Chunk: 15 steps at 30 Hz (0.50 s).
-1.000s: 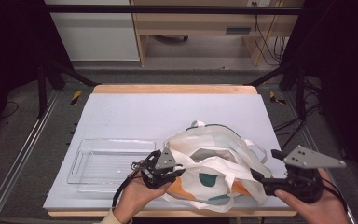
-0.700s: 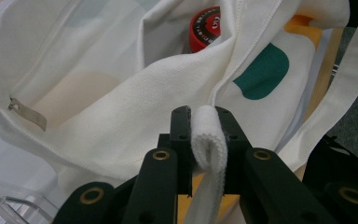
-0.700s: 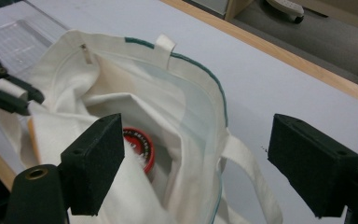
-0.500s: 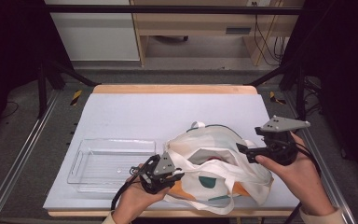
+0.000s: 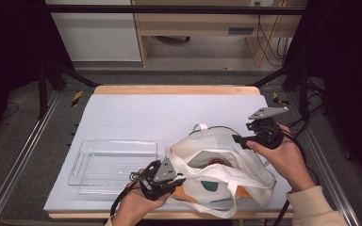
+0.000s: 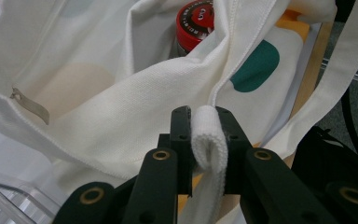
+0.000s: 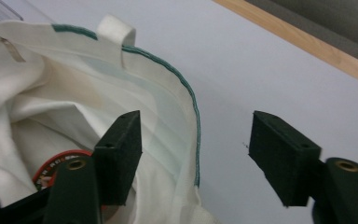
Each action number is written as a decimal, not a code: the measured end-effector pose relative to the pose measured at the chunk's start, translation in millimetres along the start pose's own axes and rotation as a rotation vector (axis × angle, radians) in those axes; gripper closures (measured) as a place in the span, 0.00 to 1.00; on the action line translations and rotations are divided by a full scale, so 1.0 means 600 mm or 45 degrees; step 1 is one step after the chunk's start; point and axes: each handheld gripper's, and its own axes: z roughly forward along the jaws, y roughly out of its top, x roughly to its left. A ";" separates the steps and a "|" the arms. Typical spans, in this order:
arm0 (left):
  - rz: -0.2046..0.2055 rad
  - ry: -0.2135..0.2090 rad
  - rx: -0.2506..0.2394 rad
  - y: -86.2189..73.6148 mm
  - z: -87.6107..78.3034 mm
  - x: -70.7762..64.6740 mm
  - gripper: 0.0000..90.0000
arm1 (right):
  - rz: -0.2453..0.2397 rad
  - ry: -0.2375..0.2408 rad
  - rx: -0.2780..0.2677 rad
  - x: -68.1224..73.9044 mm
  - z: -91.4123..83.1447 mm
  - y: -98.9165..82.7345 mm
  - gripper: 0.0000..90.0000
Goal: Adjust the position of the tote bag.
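My left gripper point(image 5: 166, 178) sits low at the near edge, cradled in my left hand point(image 5: 139, 205) with the palm under it, its jaws pointing right and clamped together on a fold of strap point(image 6: 208, 135). My right gripper point(image 5: 245, 140) is held farther out in my right hand point(image 5: 283, 157), forearm coming in from the lower right, pointing left. Its jaws have just been closing yet stand apart, astride the bag rim point(image 7: 193, 121), not pressing it.
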 end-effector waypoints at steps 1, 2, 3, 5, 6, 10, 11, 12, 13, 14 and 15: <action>0.002 -0.001 0.000 0.000 0.000 -0.001 0.88 | 0.002 0.001 0.015 -0.002 0.005 -0.001 0.44; 0.001 -0.001 0.000 -0.001 -0.001 -0.001 0.88 | -0.006 0.005 0.024 -0.004 0.009 -0.003 0.47; 0.001 -0.001 0.000 -0.001 -0.001 -0.001 0.88 | -0.010 0.007 0.042 -0.004 0.014 -0.005 0.49; 0.010 -0.001 0.004 -0.001 -0.002 -0.002 0.88 | -0.014 0.008 0.059 -0.005 0.019 -0.007 0.52; 0.007 -0.003 0.003 -0.002 -0.003 -0.003 0.88 | -0.020 0.008 0.071 -0.006 0.024 -0.011 0.56; 0.017 -0.006 0.006 -0.004 -0.007 -0.007 0.88 | -0.016 0.027 0.106 -0.005 0.034 -0.025 0.67; 0.024 -0.002 0.008 -0.005 -0.009 -0.010 0.88 | -0.016 0.024 0.110 -0.005 0.034 -0.027 0.74; 0.024 -0.002 0.008 -0.005 -0.009 -0.010 0.88 | -0.016 0.024 0.110 -0.005 0.034 -0.027 0.74; 0.026 -0.006 0.006 -0.006 -0.009 -0.012 0.88 | -0.017 0.020 0.110 -0.004 0.034 -0.029 0.77; 0.027 -0.005 0.007 -0.007 -0.010 -0.013 0.88 | -0.021 0.024 0.120 -0.004 0.031 -0.031 0.82; 0.031 -0.002 0.008 -0.009 -0.011 -0.016 0.88 | -0.024 0.024 0.109 -0.002 0.028 -0.033 0.88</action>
